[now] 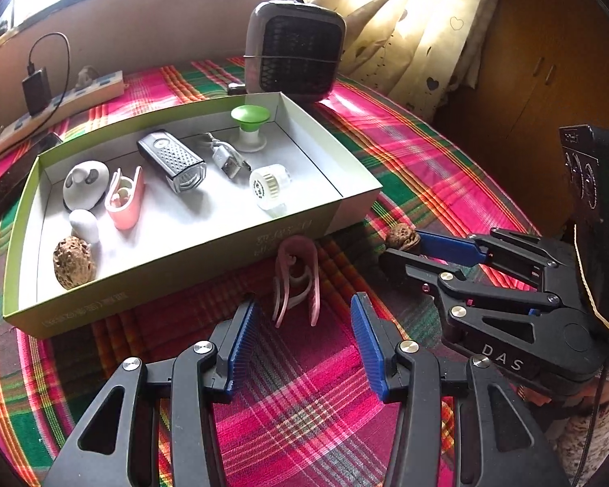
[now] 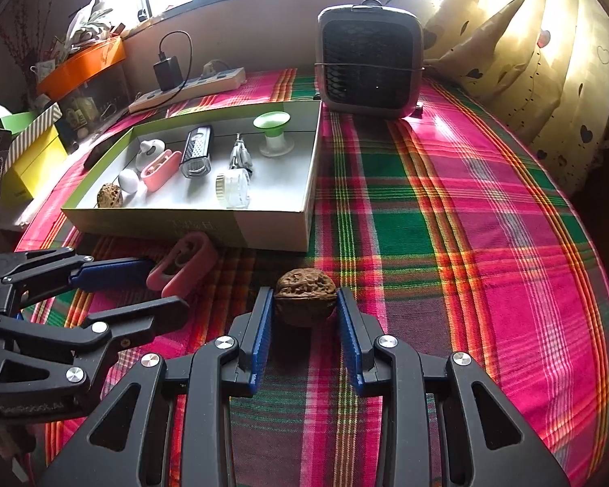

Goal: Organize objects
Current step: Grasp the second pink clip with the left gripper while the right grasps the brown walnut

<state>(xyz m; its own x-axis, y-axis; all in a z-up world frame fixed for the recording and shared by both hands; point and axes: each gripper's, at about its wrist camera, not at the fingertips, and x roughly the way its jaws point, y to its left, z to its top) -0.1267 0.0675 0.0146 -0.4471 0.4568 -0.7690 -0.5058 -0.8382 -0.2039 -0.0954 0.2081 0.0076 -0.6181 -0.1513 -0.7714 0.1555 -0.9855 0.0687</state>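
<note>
A pink clip [image 1: 296,280] lies on the plaid cloth just in front of the green-rimmed box [image 1: 174,284]. My left gripper [image 1: 304,304] is open, its blue pads on either side of the clip's near end without touching it. My right gripper [image 2: 304,297] is shut on a brown walnut [image 2: 304,284], low over the cloth; whether the nut rests on the cloth I cannot tell. The left wrist view shows that right gripper [image 1: 396,249] and its walnut [image 1: 404,237] to the right. In the right wrist view the left gripper [image 2: 167,287] flanks the pink clip [image 2: 184,266]. Inside the box lie another walnut [image 1: 73,261] and another pink clip [image 1: 126,199].
The box [image 2: 191,225] also holds a white earbud case [image 1: 85,186], a bike light [image 1: 174,162], a USB cable [image 1: 223,158], a green-topped piece [image 1: 249,121] and a white cylinder [image 1: 270,184]. A heater [image 2: 369,65] and a power strip [image 2: 191,85] stand behind it. Curtains hang at right.
</note>
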